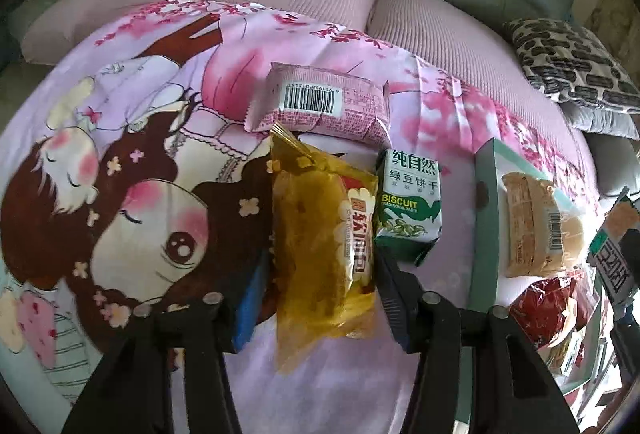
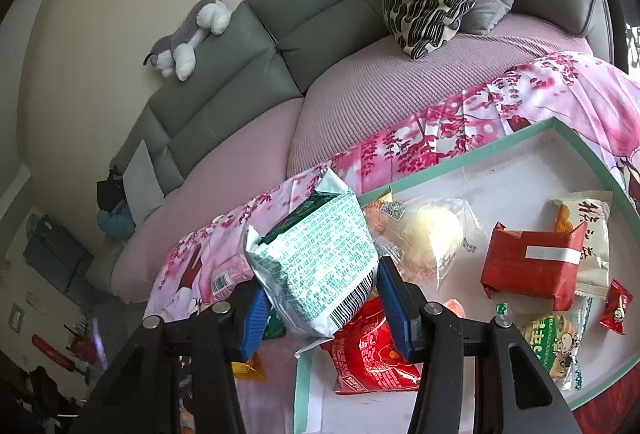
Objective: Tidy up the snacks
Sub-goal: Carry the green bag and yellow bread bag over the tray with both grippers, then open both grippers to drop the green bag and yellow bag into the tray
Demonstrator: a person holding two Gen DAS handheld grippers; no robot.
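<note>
**Two tools among snacks beside a teal-rimmed box**

The left wrist view shows the left tool (image 1: 322,274) straddling a yellow snack packet (image 1: 320,254) lying on a pink cartoon blanket (image 1: 120,194); whether its pads press the wrapper is unclear. A green biscuit pack (image 1: 408,210) lies just beside. Only the right wrist view shows the right tool (image 2: 320,298) clenched on a green-printed packet (image 2: 316,266), raised at the box (image 2: 460,162) edge, above a red packet (image 2: 368,358).

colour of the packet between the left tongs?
Translucent yellow packet with a red-and-white label strip; clearest in the left wrist view.
</note>
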